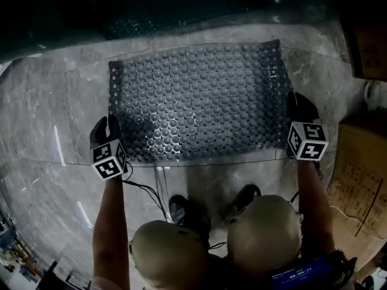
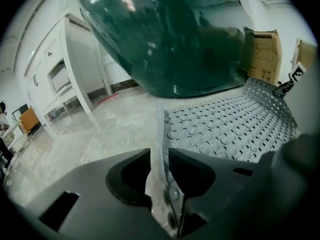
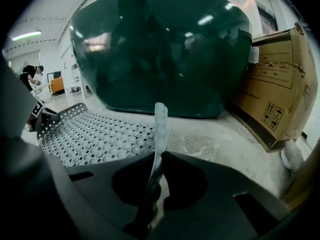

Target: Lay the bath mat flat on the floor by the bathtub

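While your left gripper and right gripper each clamp a near corner, the bath mat spreads over grey marble floor. Its far edge lies beside the green bathtub.

Translucent studded mat, glossy marble floor

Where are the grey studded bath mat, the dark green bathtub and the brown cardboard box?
grey studded bath mat [image 1: 199, 101], head view, its centre.
dark green bathtub [image 3: 165, 54], right gripper view, glossy side wall.
brown cardboard box [image 3: 275, 84], right gripper view, printed side.
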Available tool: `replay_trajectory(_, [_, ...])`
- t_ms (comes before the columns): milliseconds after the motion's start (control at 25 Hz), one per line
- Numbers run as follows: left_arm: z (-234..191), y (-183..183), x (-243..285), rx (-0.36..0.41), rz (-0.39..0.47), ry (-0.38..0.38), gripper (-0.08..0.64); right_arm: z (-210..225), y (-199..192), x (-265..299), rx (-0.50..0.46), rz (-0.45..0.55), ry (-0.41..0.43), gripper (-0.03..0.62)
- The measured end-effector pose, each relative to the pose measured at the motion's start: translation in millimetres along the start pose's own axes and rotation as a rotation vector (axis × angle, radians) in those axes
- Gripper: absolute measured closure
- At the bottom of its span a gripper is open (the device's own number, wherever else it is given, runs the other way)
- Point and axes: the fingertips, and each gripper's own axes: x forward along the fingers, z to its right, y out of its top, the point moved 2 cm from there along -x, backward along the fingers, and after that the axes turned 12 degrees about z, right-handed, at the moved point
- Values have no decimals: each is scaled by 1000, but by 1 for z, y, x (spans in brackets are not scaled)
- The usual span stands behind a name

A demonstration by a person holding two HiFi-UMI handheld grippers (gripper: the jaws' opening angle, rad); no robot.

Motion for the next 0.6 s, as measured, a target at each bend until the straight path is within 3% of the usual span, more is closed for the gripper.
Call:
replay_trajectory(320, [6, 36, -12, -5, 101, -10, 448, 5, -6, 3, 9, -4, -15, 561])
replay_trajectory(600, [18, 41, -15, -32, 121, -46, 448, 9, -4, 3, 14, 5, -18, 546])
